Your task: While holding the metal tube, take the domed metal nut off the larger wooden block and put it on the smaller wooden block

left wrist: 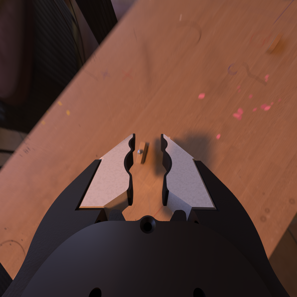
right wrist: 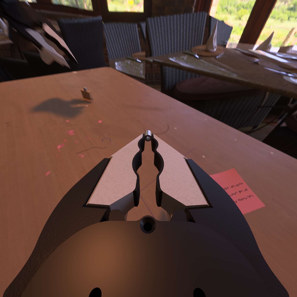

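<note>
Hovering above the scuffed brown wooden table (left wrist: 176,80), my left claw (left wrist: 147,136) hangs with its two pale fingers spread well apart and nothing between them. Framed in that gap, down on the table, sits the larger pale wooden block (left wrist: 142,152) with the small domed silver metal nut (left wrist: 139,151) on its top face; neither finger touches them. Well apart from it, toward the upper right of the left wrist view, the smaller pale wooden block (left wrist: 275,44) lies blurred on the same surface, with pink paint flecks (left wrist: 238,113) scattered between the two. My right claw (right wrist: 147,137) is closed at the tips on the short silver metal tube (right wrist: 147,136), which points back toward the camera so its open bore shows, held clear above the table. From the right wrist view the nut-topped block shows farther off near the left claw's dark shadow (right wrist: 61,107), and the left claw itself appears blurred at upper left. A pink sticky note (right wrist: 237,189) bearing handwriting lies flat on the table just right of my right claw. Dark wicker chairs (right wrist: 175,32) stand beyond.
</note>
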`<control>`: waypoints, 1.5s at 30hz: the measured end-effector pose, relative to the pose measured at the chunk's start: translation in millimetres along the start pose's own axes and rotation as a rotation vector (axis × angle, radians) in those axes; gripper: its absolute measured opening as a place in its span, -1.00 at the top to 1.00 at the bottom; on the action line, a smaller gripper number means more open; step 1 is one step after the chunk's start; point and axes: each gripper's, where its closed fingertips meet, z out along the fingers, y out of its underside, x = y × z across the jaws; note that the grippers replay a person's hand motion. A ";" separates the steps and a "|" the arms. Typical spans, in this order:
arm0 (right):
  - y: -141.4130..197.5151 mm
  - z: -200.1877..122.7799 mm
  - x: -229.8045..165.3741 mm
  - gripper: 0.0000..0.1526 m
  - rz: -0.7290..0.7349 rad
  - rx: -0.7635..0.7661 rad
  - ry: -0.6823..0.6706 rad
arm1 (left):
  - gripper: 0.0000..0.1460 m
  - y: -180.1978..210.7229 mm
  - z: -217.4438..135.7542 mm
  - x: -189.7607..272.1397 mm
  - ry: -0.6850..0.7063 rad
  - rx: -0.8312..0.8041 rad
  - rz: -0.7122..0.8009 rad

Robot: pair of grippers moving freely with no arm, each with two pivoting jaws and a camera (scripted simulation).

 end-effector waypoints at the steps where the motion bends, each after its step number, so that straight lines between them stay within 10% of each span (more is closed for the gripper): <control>1: -7.0 -1.8 -2.2 0.91 0.002 0.027 -0.012 | 0.51 13.0 7.7 -5.8 0.029 -0.073 -0.024; 17: -17.3 -1.6 -23.1 0.91 -0.038 0.023 -0.081 | 0.34 70.0 53.2 -17.1 0.234 -0.529 0.084; 28: -7.0 4.7 -30.4 0.91 -0.048 -0.031 -0.110 | 0.73 70.2 56.6 -11.2 0.446 -0.574 -0.007; 38: -4.4 7.2 -31.9 0.91 -0.052 -0.043 -0.120 | 0.84 7.5 18.5 3.8 0.302 -0.265 0.119; 45: -3.4 10.4 -37.3 0.91 -0.065 -0.045 -0.131 | 0.84 -78.4 18.0 94.7 0.242 0.034 0.247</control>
